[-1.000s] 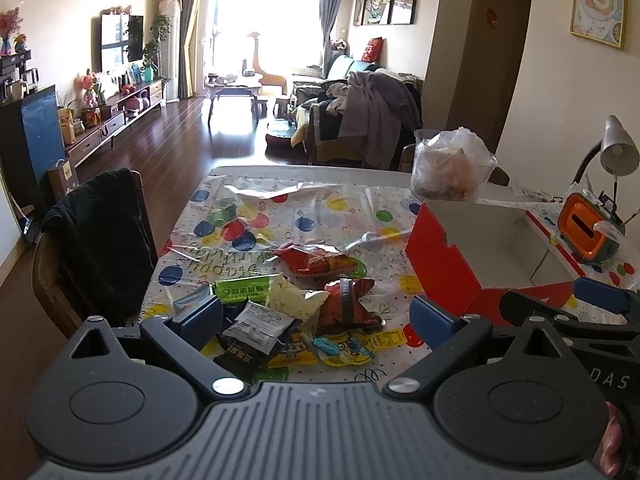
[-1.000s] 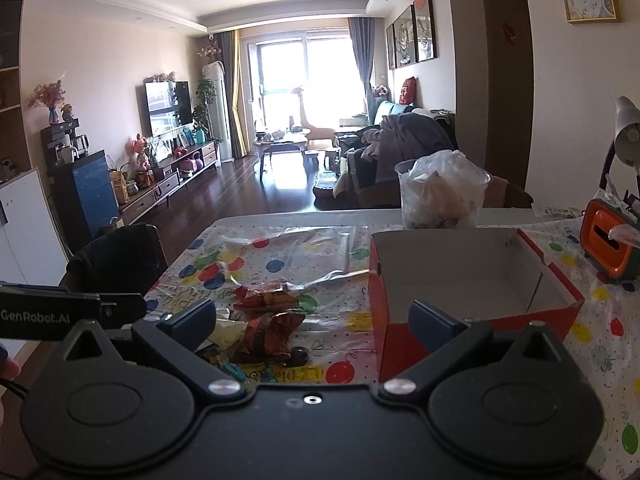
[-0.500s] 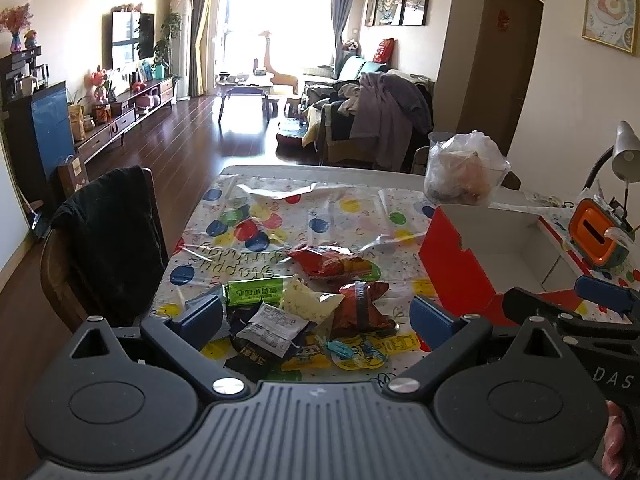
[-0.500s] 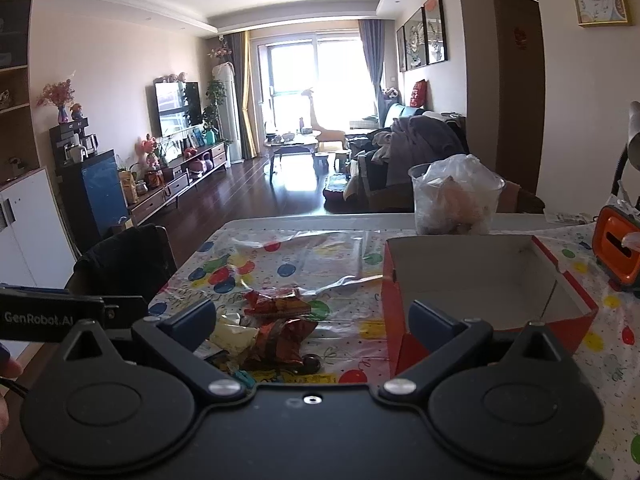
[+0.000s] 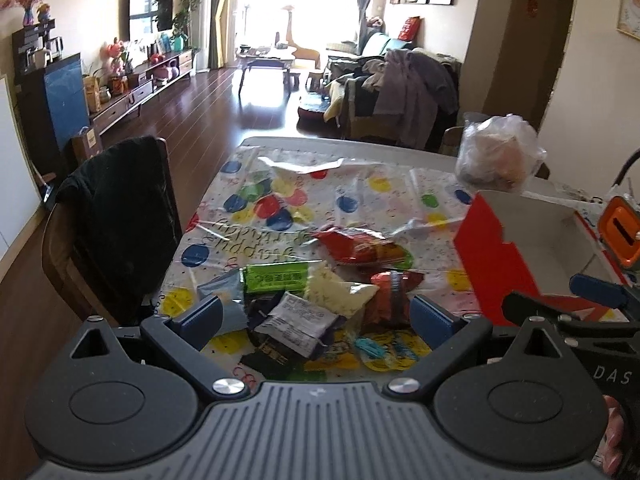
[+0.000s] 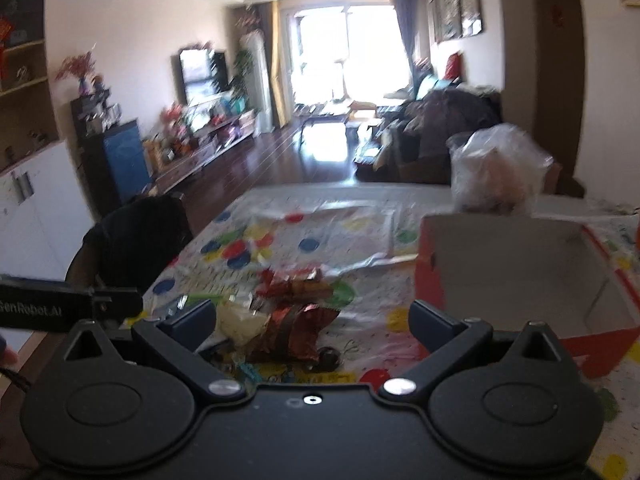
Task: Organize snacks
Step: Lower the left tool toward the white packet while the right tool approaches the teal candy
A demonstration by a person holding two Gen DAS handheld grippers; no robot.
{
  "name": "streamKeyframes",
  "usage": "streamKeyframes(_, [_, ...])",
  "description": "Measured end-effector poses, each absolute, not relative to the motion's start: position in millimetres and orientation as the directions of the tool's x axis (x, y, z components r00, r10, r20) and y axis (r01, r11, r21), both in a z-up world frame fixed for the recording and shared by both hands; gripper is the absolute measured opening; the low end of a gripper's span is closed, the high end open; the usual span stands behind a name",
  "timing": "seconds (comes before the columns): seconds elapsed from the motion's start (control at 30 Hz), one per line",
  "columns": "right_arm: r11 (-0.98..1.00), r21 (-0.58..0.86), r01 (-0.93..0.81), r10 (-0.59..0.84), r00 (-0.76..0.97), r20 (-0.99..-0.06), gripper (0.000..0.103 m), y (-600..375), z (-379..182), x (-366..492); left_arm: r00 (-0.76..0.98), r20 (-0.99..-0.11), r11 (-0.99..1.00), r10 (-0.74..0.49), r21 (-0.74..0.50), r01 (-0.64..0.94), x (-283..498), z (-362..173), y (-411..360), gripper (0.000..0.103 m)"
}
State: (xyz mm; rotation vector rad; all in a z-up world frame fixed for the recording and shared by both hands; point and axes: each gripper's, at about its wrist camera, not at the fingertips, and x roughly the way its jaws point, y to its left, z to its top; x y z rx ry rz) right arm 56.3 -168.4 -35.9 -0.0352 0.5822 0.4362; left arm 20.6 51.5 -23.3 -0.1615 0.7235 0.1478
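both grippers have eased closer to the snack pile (image 5: 320,304) since a second ago — left gripper (image 5: 316,314) and right gripper (image 6: 312,322) hang spread, grasping nothing. no packet has been lifted yet. the empty red box (image 5: 532,256) waits at 2 o'clock; a bagged tub (image 5: 498,156) sits behind it — overlapping wrappers crowd any single pick.

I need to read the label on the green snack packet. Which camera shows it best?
The left wrist view: the green snack packet lies flat and sharp, its printed face in full view behind the open left tool. The right wrist view is blurred and shows only a green sliver beside its finger.
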Motion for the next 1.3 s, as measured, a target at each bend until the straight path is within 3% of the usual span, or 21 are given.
streamKeyframes(0.1, [0.88,0.053,-0.472,0.41,0.697,-0.588,0.099,-160,-51,71,0.708,-0.693,0.978,0.136,-0.022,-0.209,32,-38,55,0.1])
streamKeyframes(0.23, [0.836,0.008,-0.549,0.429,0.643,-0.635,0.097,-149,-70,85,0.689,-0.715,0.982,0.118,-0.019,-0.188,41,-55,61,0.1])
streamKeyframes(0.33, [0.781,-0.022,-0.624,0.452,0.589,-0.67,0.09,-139,-83,91,0.689,-0.716,0.986,0.117,0.0,-0.168,47,-65,60,0.1])
streamKeyframes(0.8, [0.603,0.032,-0.797,0.532,0.372,-0.761,0.046,-97,-128,115,0.637,-0.768,0.998,0.058,0.055,-0.023,86,-98,60,0.099])
streamKeyframes(1.03, [0.572,0.045,-0.819,0.545,0.339,-0.766,0.04,-92,-135,123,0.583,-0.812,0.994,0.0,0.063,0.087,108,-116,56,0.086])
streamKeyframes(1.3, [0.555,0.051,-0.83,0.533,0.308,-0.788,0.023,-88,-144,128,0.524,-0.852,0.988,-0.005,0.076,0.133,117,-134,57,0.079])
